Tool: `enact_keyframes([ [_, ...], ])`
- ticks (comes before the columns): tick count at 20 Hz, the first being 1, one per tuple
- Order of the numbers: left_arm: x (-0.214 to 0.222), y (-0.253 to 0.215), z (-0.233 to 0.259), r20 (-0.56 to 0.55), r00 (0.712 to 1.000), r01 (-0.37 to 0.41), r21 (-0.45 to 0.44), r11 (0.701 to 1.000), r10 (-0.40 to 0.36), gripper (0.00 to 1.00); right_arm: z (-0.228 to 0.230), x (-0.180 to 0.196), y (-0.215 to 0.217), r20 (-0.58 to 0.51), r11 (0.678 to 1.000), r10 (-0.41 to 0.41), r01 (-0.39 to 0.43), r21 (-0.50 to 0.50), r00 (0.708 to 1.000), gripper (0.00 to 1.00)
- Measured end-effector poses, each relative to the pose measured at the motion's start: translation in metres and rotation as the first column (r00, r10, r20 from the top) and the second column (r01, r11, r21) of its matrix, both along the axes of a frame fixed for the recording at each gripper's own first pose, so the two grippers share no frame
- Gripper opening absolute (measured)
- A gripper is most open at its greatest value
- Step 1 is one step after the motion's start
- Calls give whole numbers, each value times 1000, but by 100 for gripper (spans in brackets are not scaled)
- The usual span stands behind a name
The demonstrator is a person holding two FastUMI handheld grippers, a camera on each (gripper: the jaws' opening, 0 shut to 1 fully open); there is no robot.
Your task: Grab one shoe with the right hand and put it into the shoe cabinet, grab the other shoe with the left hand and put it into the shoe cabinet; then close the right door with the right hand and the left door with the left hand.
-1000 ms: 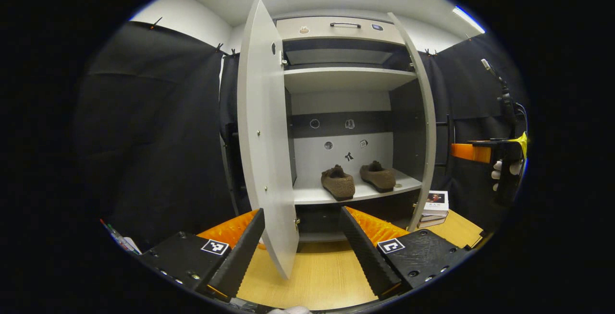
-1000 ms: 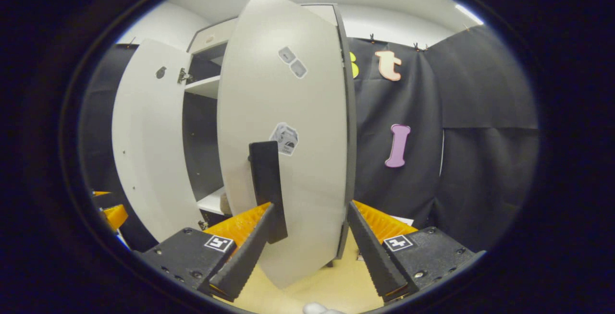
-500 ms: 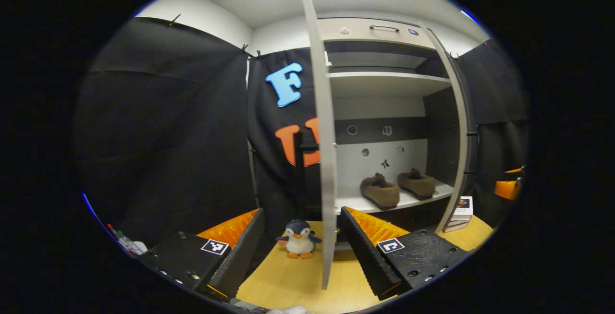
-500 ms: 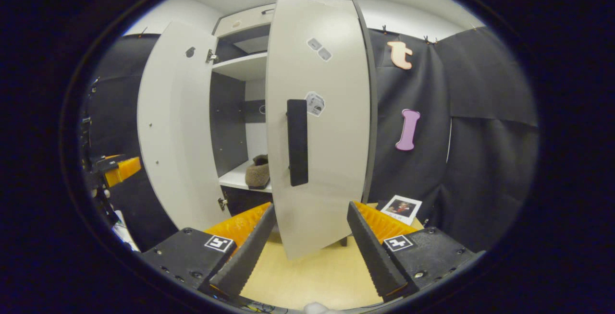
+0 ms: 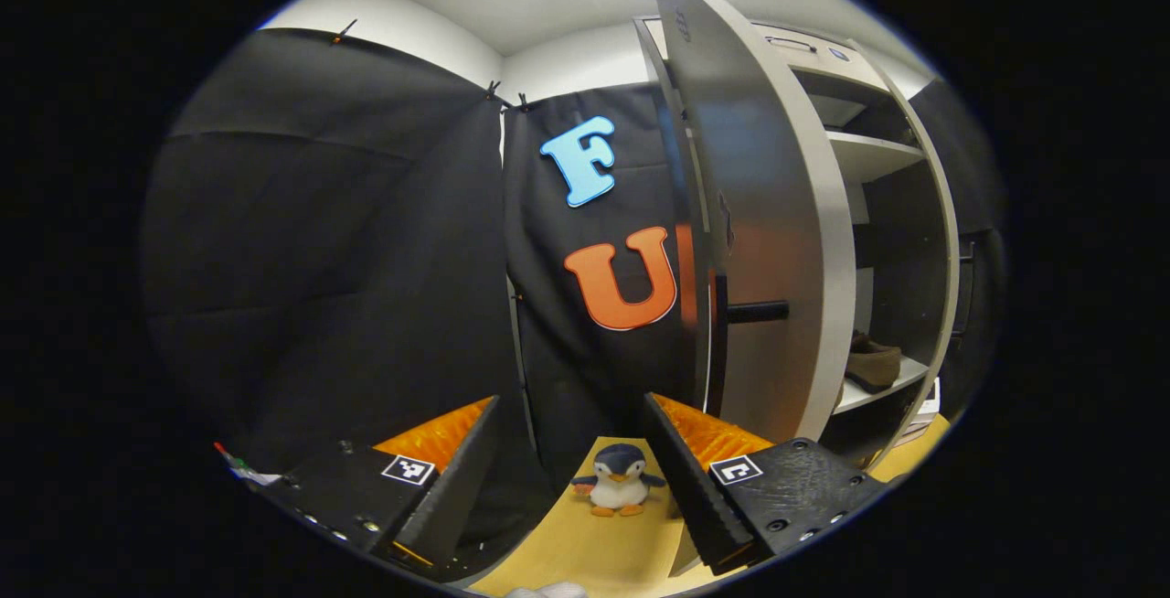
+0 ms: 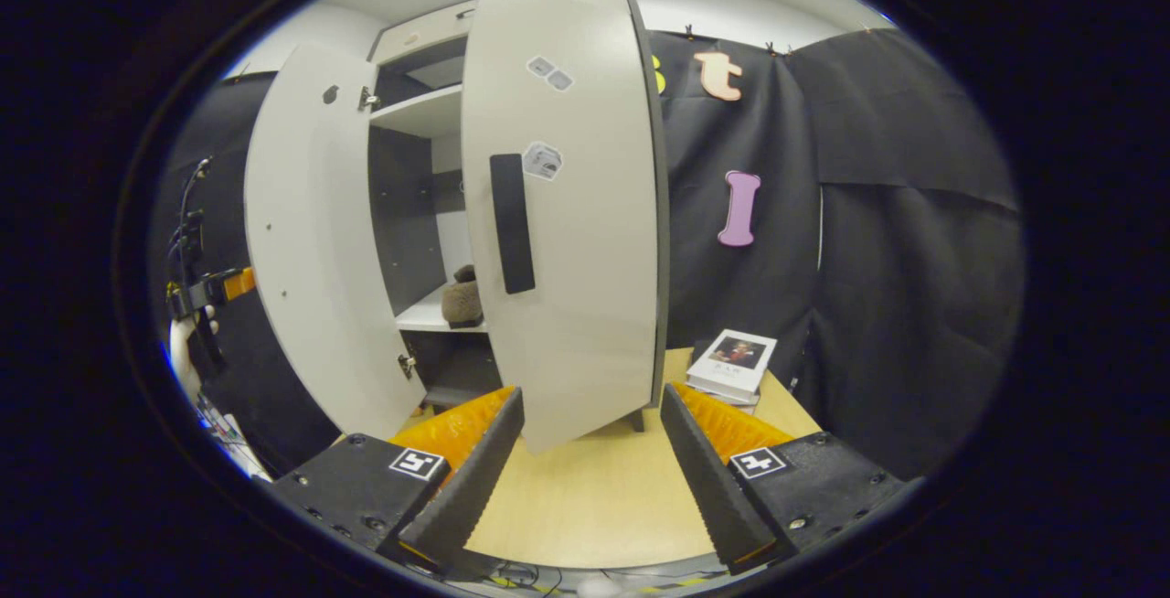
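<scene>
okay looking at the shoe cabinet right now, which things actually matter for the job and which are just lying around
Part of the job:
- shoe on the cabinet shelf
- right door, not closed
- left door, not closed
- left gripper and right gripper, both open

Just lying about:
- penguin toy on the floor
- stack of books beside the cabinet

In the right gripper view, the right door (image 6: pixel 576 214) stood part open before the right gripper (image 6: pixel 590 452), its handle (image 6: pixel 512 223) facing out. Between it and the left door (image 6: pixel 306 241) a gap led to the shelf with a shoe (image 6: pixel 462 301). Bare table (image 6: pixel 594 497) lay below the fingers; books (image 6: pixel 731 365) sat near its back edge, beside the cabinet. In the left gripper view, the left door (image 5: pixel 768 241) stood just right of the spread left gripper (image 5: pixel 571 465), a penguin (image 5: pixel 619 481) between the fingers on the table.
</scene>
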State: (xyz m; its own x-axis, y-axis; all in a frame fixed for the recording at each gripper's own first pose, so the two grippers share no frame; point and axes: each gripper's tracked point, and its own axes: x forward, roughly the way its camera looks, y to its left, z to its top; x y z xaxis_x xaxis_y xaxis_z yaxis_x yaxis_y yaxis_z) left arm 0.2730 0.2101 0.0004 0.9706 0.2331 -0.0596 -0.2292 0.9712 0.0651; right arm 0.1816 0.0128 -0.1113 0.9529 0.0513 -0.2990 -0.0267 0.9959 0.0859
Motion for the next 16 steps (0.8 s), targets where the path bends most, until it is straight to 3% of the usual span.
enact_keyframes([
  [2, 1, -5, 1, 11, 1000, 10, 21, 1000, -10, 86, 0, -2, -1, 0, 1000, -9, 9, 2, 1000, 99],
  [7, 3, -24, -1, 23, 998, 66, -41, 997, -65, 86, 6, -6, 3, 5, 1000, 4, -4, -21, 1000, 98],
  [16, 11, -105, 3, 24, 978, 209, -20, 978, -209, 86, 6, -19, 3, 11, 999, 8, -7, -36, 1000, 98],
])
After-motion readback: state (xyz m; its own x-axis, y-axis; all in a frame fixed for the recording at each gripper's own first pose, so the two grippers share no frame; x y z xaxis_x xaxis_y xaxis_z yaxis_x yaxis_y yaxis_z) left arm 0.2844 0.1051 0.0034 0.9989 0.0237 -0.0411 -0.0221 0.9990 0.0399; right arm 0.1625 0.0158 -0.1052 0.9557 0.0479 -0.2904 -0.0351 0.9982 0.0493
